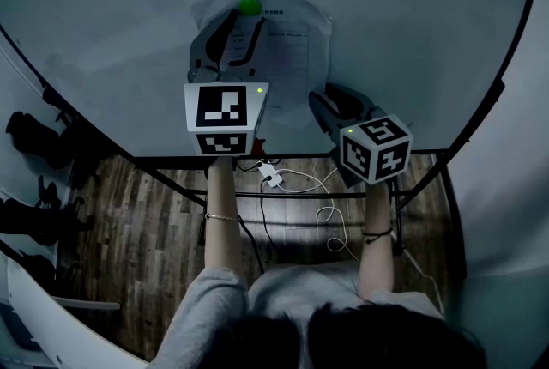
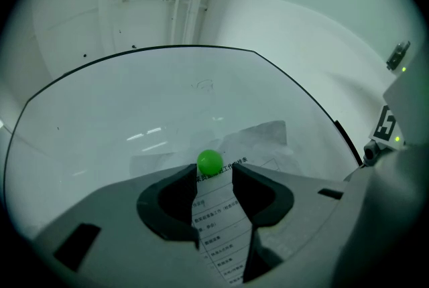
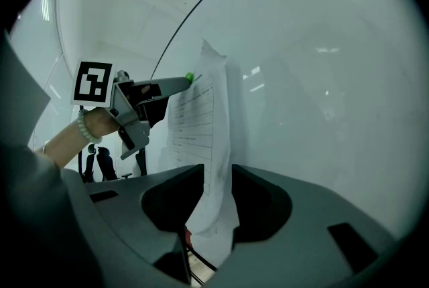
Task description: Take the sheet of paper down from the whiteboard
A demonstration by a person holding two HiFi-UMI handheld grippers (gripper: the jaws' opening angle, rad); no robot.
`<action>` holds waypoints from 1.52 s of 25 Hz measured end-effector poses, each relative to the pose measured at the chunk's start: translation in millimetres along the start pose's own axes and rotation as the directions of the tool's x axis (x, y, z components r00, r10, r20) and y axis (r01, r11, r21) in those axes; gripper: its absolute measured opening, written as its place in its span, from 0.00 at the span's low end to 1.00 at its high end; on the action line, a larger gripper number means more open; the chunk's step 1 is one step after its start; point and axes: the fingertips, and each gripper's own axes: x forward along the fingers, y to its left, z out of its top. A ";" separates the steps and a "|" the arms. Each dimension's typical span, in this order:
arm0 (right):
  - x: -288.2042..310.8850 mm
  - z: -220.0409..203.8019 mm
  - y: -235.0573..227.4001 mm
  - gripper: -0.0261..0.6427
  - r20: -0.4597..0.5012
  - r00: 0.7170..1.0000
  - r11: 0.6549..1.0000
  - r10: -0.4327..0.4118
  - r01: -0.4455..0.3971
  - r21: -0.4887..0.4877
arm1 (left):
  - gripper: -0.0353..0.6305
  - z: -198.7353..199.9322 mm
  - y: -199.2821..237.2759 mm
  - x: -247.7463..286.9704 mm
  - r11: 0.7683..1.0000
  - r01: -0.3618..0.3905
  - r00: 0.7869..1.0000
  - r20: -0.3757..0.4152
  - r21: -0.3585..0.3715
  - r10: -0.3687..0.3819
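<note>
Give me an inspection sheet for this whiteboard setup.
Surface: whiteboard, upright on a dark frame.
Job's things: sheet of paper on the board, held at its top by a green magnet.
Clutter: nothing seen.
Grippers: left gripper open, tips beside the magnet; right gripper open, the paper's lower edge between its jaws, unpressed.
Cables: white cables and a power block on the floor under the board.
Surroundings: wood floor, dark chairs at the left.

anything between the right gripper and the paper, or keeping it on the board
Nothing between them: the right gripper is open around the edge of the sheet. A green magnet pins its top to the whiteboard.
</note>
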 end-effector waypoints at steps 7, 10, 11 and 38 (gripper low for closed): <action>1.5 0.4 1.5 0.20 -0.021 1.000 1.000 0.001 -0.001 -0.001 | 0.27 1.3 1.4 4.4 1.000 -0.002 1.000 0.010 0.019 0.002; 2.1 0.2 2.2 0.20 -0.031 1.000 1.000 -0.001 0.000 -0.002 | 0.27 3.1 2.4 5.2 1.000 -0.011 1.000 0.018 0.025 0.011; 2.7 -0.4 2.7 0.20 -0.034 0.999 1.000 0.003 -0.003 0.000 | 0.27 3.3 2.6 5.5 0.999 -0.014 1.000 0.021 0.030 0.014; 0.2 0.7 -0.1 0.04 -0.055 0.998 1.000 -0.007 0.006 -0.004 | 0.24 5.8 7.6 4.9 0.988 -0.146 0.986 0.087 0.056 0.141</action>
